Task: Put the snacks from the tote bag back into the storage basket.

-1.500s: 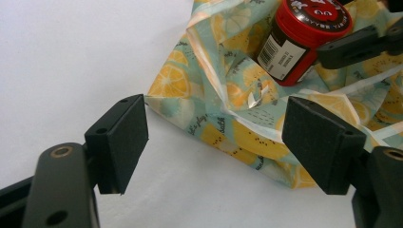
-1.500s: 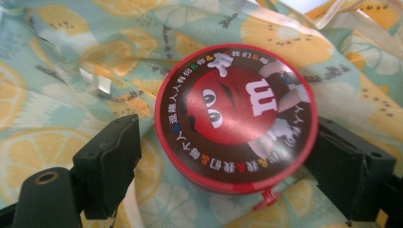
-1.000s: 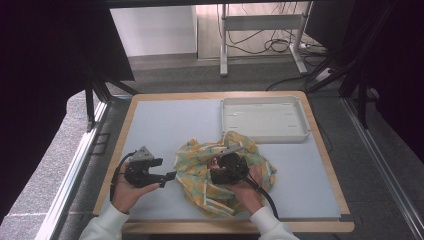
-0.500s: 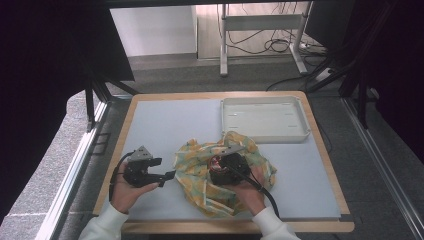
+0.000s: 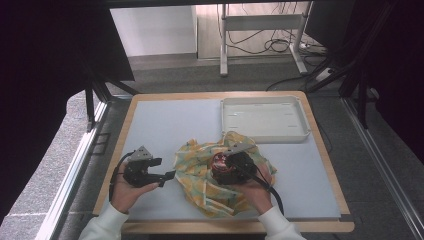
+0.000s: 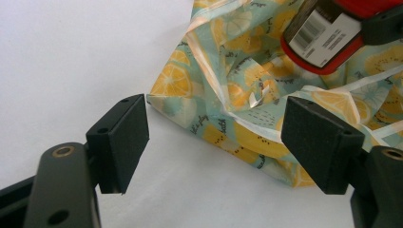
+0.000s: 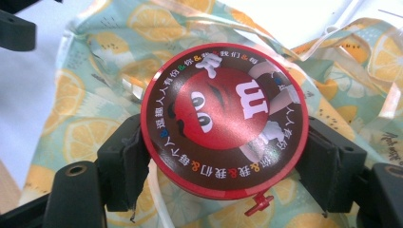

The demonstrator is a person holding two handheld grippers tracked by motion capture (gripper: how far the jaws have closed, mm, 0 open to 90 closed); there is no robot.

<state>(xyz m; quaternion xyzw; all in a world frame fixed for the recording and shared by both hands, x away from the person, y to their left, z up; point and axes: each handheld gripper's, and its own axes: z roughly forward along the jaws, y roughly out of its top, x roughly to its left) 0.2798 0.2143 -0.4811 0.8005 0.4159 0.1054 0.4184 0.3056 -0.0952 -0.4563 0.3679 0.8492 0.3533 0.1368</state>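
A round red candy tin (image 7: 223, 118) with a cartoon face on its lid sits between the pads of my right gripper (image 7: 228, 161), which is shut on its sides. In the high view the tin (image 5: 220, 162) hangs just above a crumpled lemon-print cloth (image 5: 200, 185) in the middle of the table. My left gripper (image 5: 164, 169) stands open at the cloth's left edge, jaws pointing right. In the left gripper view, a corner of the cloth (image 6: 190, 95) lies just beyond my open left gripper (image 6: 221, 130) with nothing between the pads. The tin's barcode side (image 6: 323, 33) shows at the top right.
A white tray (image 5: 265, 131) lies at the back right of the pale blue table top (image 5: 165, 125). The table's wooden rim (image 5: 320, 145) runs along the right side. Dark frames and a grey floor surround the table.
My right gripper has lifted the tin a little above the cloth. The left gripper has stayed where it was, still open.
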